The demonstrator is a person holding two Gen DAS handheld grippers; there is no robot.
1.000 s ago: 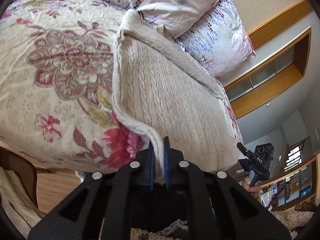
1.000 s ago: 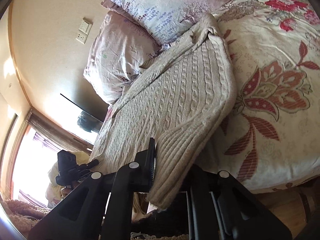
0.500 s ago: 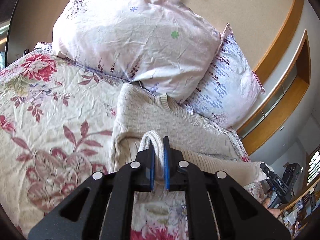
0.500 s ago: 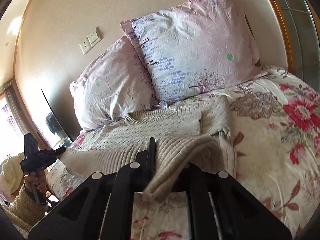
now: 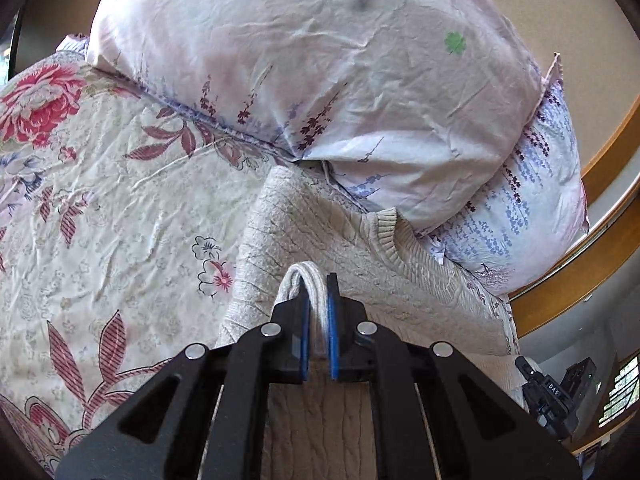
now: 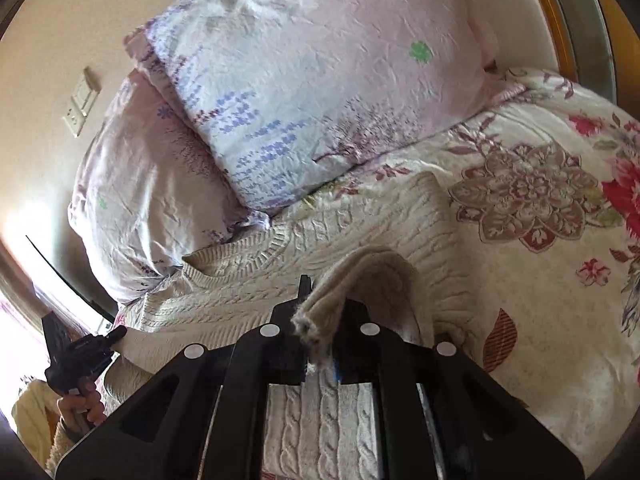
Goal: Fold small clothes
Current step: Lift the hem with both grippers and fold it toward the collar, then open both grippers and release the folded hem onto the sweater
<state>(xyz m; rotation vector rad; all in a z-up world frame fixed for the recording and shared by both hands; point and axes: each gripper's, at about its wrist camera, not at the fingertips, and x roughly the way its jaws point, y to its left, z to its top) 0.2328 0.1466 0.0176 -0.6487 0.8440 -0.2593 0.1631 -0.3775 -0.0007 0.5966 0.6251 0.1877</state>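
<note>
Floral bedspread lies under everything, so you have a soft, flat base to work on. Nearest you, your left gripper is pinched tight on the hem of the cream sweater, and your right gripper is clamped on the other hem corner (its edge is fraying). Carry both corners level toward the neckline, lower them together, then let go short of the pillows.

Cream cable-knit sweater: lower part hidden beneath black gripper frame.
Sweater hem: covers the right gripper's fingers.
Pale floral pillows: tops cut off by the edge.
Floral bedspread: runs out of view.
</note>
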